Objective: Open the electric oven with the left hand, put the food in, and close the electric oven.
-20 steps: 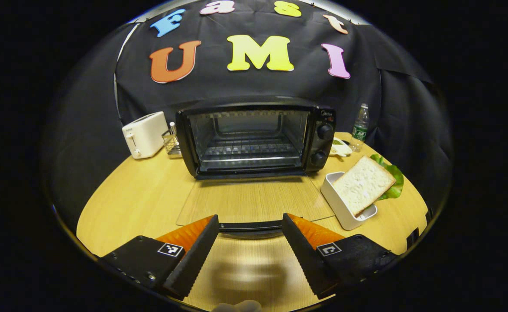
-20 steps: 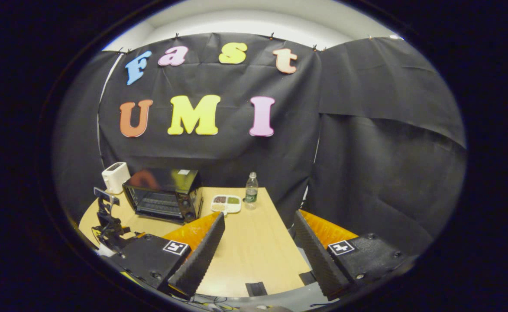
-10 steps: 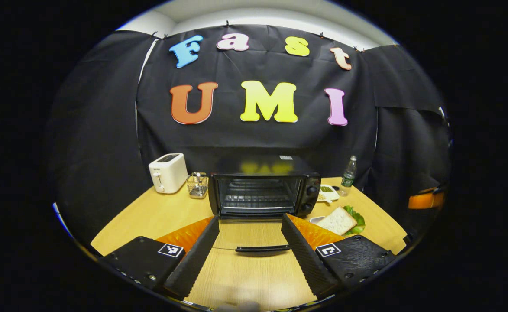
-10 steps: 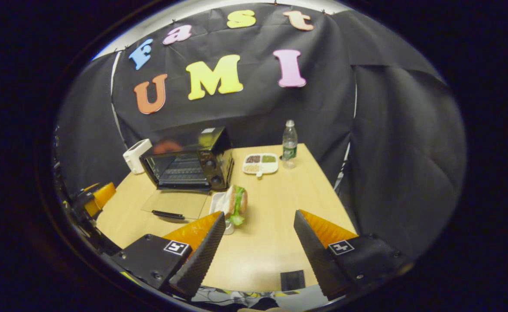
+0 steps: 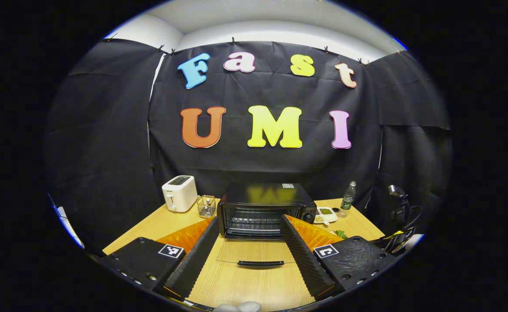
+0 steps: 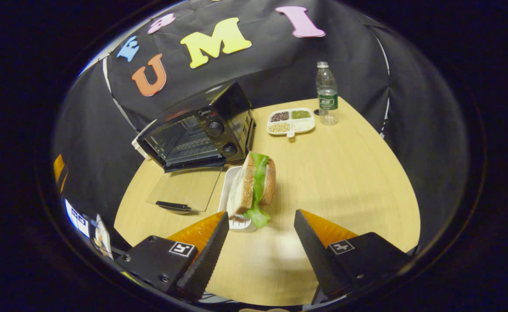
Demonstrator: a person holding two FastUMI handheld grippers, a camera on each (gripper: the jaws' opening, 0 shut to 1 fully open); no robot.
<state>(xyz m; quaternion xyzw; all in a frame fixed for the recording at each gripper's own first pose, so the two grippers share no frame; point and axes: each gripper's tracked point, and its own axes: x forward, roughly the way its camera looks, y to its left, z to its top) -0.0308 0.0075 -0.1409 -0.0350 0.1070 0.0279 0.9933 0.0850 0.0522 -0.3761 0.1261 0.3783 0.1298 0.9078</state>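
The electric oven (image 6: pixel 197 134) has its glass door (image 6: pixel 185 189) flat down on the table (image 6: pixel 344 173) — both grippers, left gripper (image 5: pixel 247 255) and right gripper (image 6: pixel 260 251), are wide apart and hold nothing — and the sandwich (image 6: pixel 254 186) leans in its white tray (image 6: pixel 232 208).

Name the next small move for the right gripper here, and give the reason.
Probably ease the right gripper forward and down around the sandwich. The oven already stands open, its door flat on the table, and the sandwich leans in its white tray just ahead of the open, empty fingers.
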